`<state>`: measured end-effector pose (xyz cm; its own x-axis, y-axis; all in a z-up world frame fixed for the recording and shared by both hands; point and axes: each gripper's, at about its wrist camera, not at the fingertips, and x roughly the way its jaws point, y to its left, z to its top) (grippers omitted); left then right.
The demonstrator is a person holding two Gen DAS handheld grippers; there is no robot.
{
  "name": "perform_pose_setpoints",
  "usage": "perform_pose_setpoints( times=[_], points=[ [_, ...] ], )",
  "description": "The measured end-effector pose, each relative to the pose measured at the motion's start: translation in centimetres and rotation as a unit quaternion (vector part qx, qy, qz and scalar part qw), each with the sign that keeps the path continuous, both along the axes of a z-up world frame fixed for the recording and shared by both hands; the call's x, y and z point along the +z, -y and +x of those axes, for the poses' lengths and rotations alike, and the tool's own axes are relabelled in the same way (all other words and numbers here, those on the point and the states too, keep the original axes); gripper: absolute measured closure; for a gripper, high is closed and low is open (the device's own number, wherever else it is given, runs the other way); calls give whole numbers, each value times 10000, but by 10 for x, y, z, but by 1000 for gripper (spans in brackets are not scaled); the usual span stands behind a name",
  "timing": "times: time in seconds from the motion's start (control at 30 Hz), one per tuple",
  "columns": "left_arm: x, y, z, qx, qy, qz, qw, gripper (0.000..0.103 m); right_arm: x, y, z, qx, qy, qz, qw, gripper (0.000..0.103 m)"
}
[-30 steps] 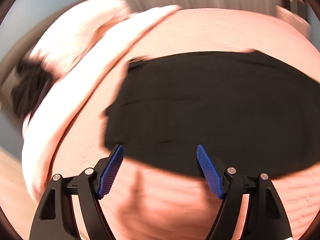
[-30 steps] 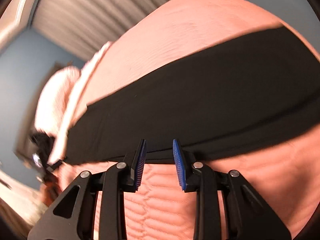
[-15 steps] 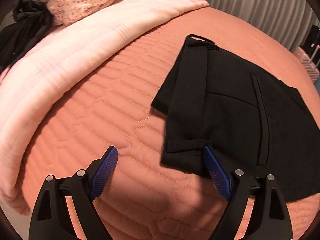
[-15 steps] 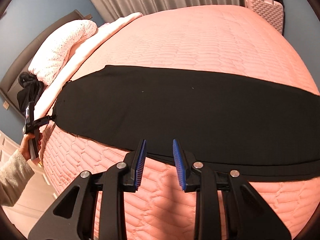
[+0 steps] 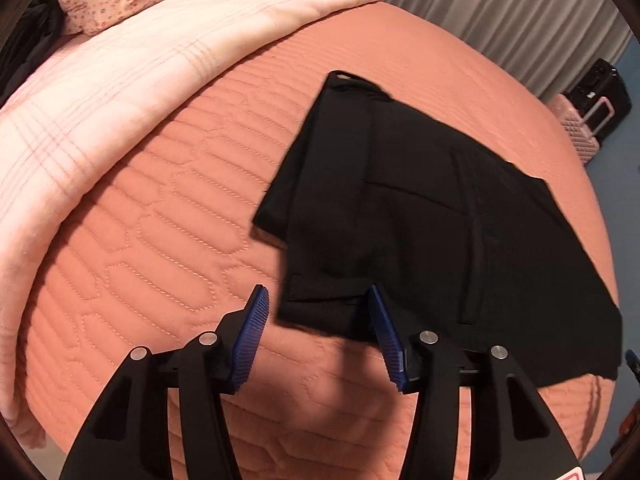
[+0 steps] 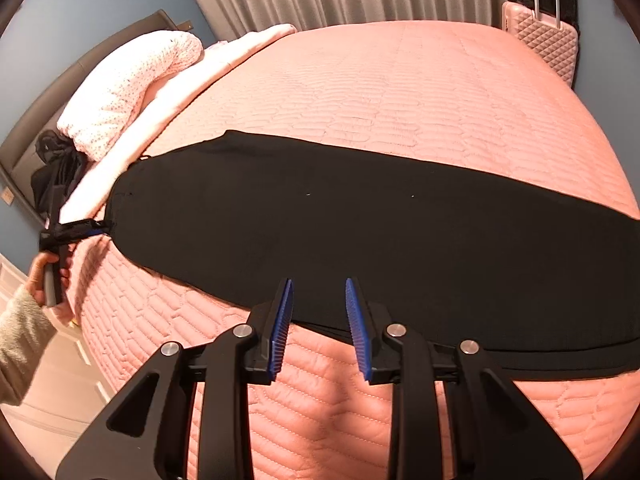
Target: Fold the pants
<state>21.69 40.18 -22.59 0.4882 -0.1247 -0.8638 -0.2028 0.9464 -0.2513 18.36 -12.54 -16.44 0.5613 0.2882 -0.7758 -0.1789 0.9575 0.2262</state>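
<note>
— Where are the pants (image 6: 360, 236) right now?

— Flat across the near part of the bed (image 6: 400, 92), one leg stacked on the other from what I can tell, waistband towards the blanket (image 5: 120, 80) and pillow (image 6: 132, 84) on the left, legs running off to the right.

— And the left gripper (image 5: 316, 320)?

— Wide open, holding nothing. It hangs at the near corner of the waistband (image 5: 320, 288); one blue pad looks to be over the cloth edge, the other over bare quilt.

— What could go wrong there?

— If it closes as it stands, I'd guess it catches only the top layer, or pinches quilt along with it. Then the layers slide apart when lifted.

— The right gripper (image 6: 318, 324)?

— Partly open, a narrower gap, empty too. It sits at the near long edge of the legs, about midway along.

— Risk on that side?

— A grip in the middle lets the far end of the legs trail and bunch. And that near edge shows a second layer peeking out underneath, so it's easy to miss one.

— Room to move?

— Plenty of open quilt beyond the pants for folding over. On the left the rolled blanket sits near the waistband, so less slack there. Suitcases (image 6: 540, 36) stand off the bed's far right corner, well apart. The near bed edge is close under both grippers.
</note>
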Motion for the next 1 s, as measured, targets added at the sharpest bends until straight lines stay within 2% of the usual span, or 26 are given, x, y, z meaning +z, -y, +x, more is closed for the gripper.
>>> perform_pose_setpoints(
  times=[0.1,0.2,0.27,0.3,0.47,0.57,0.63,0.67,0.73,0.77,0.8,0.83,0.87,0.93,1.0],
  points=[
    [10,1,-9,27,83,25,10000,52,2,-3,-1,49,33,-95,9999,75],
    [4,-2,-3,-50,-38,52,10000,50,2,-5,-1,9,43,-116,9999,75],
    [-5,1,5,-193,-234,147,9994,55,2,-5,-1,-10,46,-126,9999,75],
    [-9,5,9,-318,-346,322,9984,57,2,-6,-1,-12,58,-164,9998,75],
    [3,4,25,-759,-440,649,9940,86,6,-10,-1,51,175,-375,9991,75],
    [17,1,36,-941,-415,1013,9895,90,9,-5,1,-112,255,-338,9990,75],
    [23,-5,43,-846,-375,1149,9891,91,12,-2,2,-183,324,-347,9987,75],
    [24,-11,47,-780,-393,1160,9894,90,13,2,1,-235,344,-320,9986,75],
    [18,-15,50,-824,-449,1050,9900,87,14,15,-2,-441,397,-262,9979,59],
    [17,-16,48,-813,-413,1079,9900,81,14,24,-6,-611,429,-240,9969,43],
    [17,-13,45,-864,-318,1198,9885,79,14,32,-11,-748,454,-231,9959,37],
    [18,-10,37,-872,-212,1394,9862,71,14,48,-20,-957,486,-171,9941,37],
    [21,-8,31,-815,-100,1571,9842,58,13,67,-30,-1210,484,-92,9914,37],
    [25,-10,16,-401,-139,2109,9766,43,8,107,-52,-1827,401,-30,9823,33],
    [35,-13,-4,27,-69,2403,9707,41,-2,149,-75,-2472,296,9,9685,29]
  ],
)
